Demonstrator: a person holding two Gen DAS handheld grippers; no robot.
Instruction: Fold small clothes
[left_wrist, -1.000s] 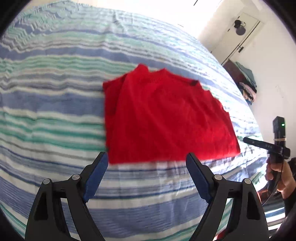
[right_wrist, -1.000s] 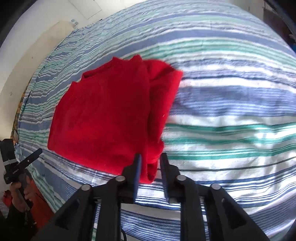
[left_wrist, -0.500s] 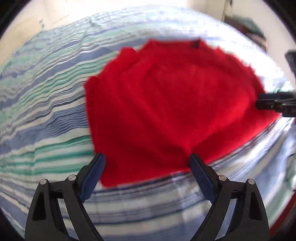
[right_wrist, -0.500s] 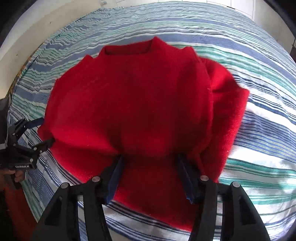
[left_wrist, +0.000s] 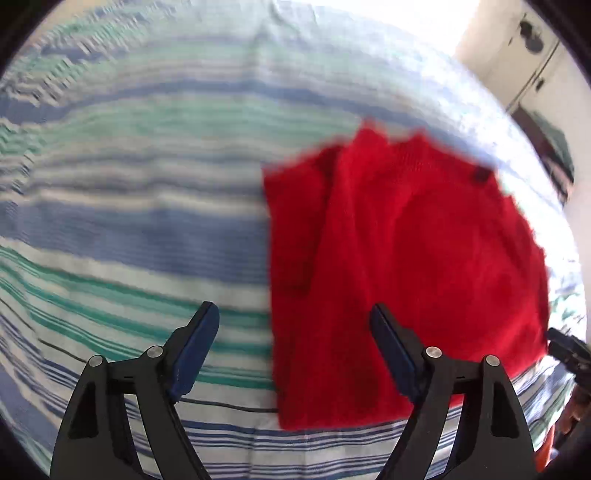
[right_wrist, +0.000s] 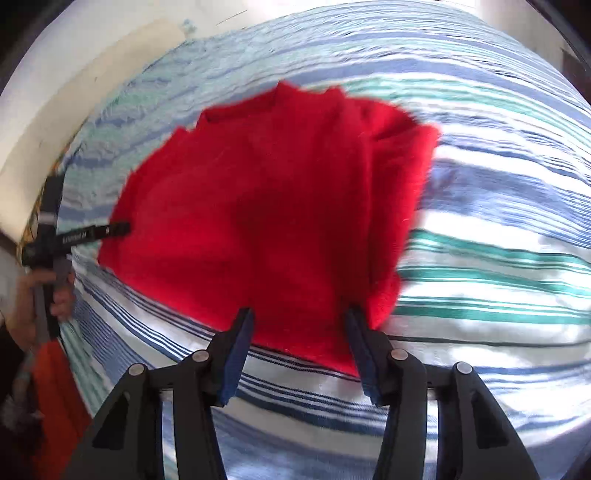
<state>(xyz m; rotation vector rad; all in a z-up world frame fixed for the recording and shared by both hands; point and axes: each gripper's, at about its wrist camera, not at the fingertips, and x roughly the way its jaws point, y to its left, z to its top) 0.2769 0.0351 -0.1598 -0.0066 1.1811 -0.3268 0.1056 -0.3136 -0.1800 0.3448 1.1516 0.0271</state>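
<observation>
A red garment (left_wrist: 406, 258), partly folded, lies flat on the striped bed sheet (left_wrist: 147, 221). My left gripper (left_wrist: 293, 317) hovers over the garment's near left corner. Its jaws stand wide and are closing a little, one finger over the sheet and one over the cloth, gripping nothing. In the right wrist view the red garment (right_wrist: 266, 206) has a folded flap along its right side. My right gripper (right_wrist: 300, 317) straddles its near edge with the jaws half apart and closing. The cloth lies between the pads, and they do not press on it.
The striped sheet (right_wrist: 498, 221) stretches far to the right of the garment. A hand (right_wrist: 33, 295) holds the left gripper (right_wrist: 74, 236) by the garment's left edge. A door and a clothes pile (left_wrist: 554, 155) stand beyond the bed. Something orange (right_wrist: 55, 387) hangs below the bed's edge.
The right gripper, shut on the garment's folded side edge a second ago, let go and opened over the near edge. The left gripper shifted left, so the garment now sits right in its view.
</observation>
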